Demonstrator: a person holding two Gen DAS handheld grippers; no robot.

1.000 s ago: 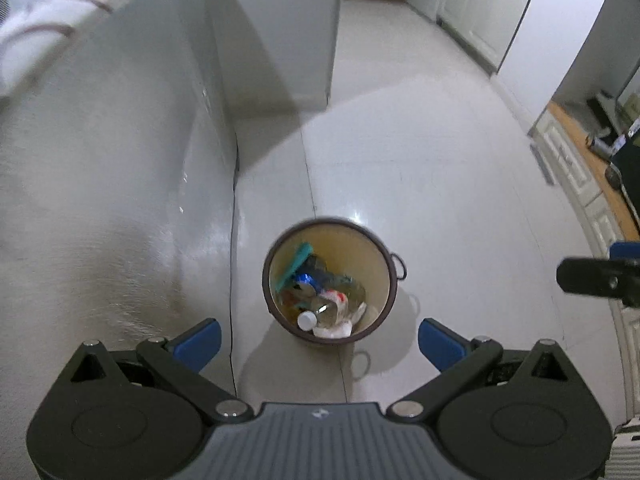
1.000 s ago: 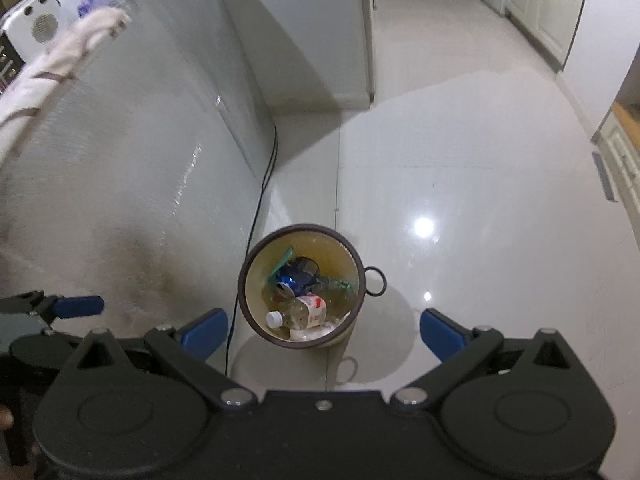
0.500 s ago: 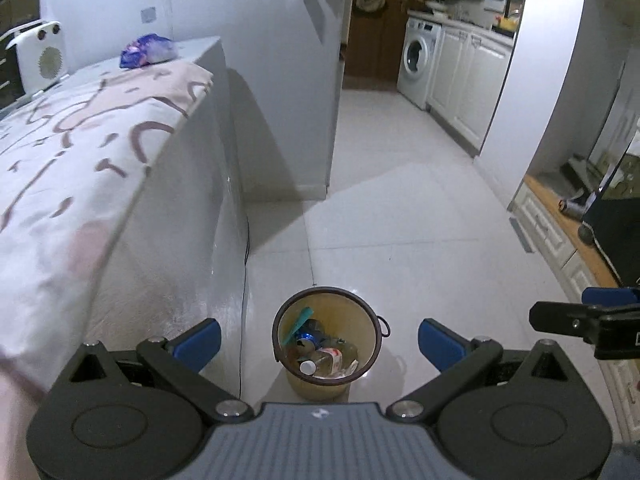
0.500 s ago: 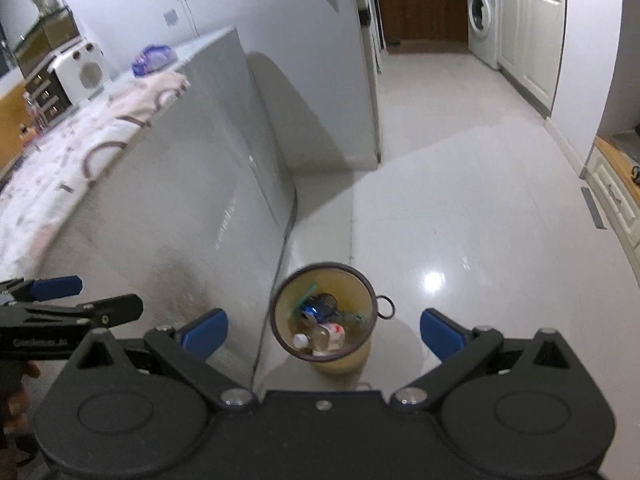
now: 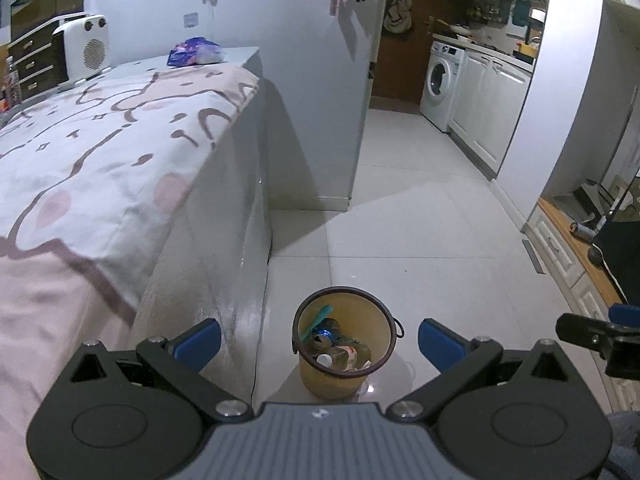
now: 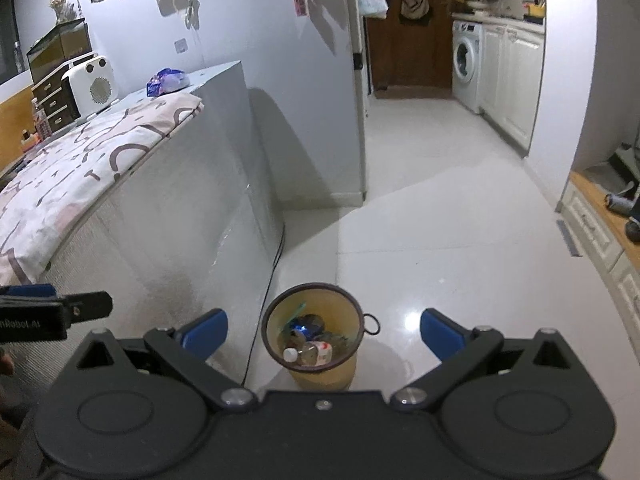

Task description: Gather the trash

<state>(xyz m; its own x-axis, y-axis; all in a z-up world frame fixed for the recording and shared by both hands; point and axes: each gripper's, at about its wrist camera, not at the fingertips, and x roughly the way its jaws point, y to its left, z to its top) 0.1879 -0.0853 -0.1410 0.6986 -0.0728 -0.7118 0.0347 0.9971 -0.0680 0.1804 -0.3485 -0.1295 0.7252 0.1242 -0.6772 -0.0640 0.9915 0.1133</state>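
A small tan trash bin (image 5: 312, 380) with a dark rim stands on the tiled floor beside the table; it also shows in the right wrist view (image 6: 348, 370). It holds a plastic bottle (image 6: 308, 354), a blue can (image 5: 324, 336), a teal strip and other scraps. My left gripper (image 5: 319, 343) is open and empty, held above and in front of the bin. My right gripper (image 6: 323, 330) is open and empty, likewise above the bin. A purple snack bag (image 5: 194, 51) lies at the far end of the table, also in the right wrist view (image 6: 168, 80).
A tall table with a pink patterned cloth (image 5: 100, 152) fills the left. A white heater (image 5: 84, 50) stands on it. A black cable (image 6: 276, 256) runs down the table's side. A washing machine (image 5: 440, 84) and white cabinets (image 5: 496, 116) line the right.
Both grippers have tilted up and drawn back from the bin, so it looks smaller and lower in view. The tabletop and the far room have come into view. Both stay open.
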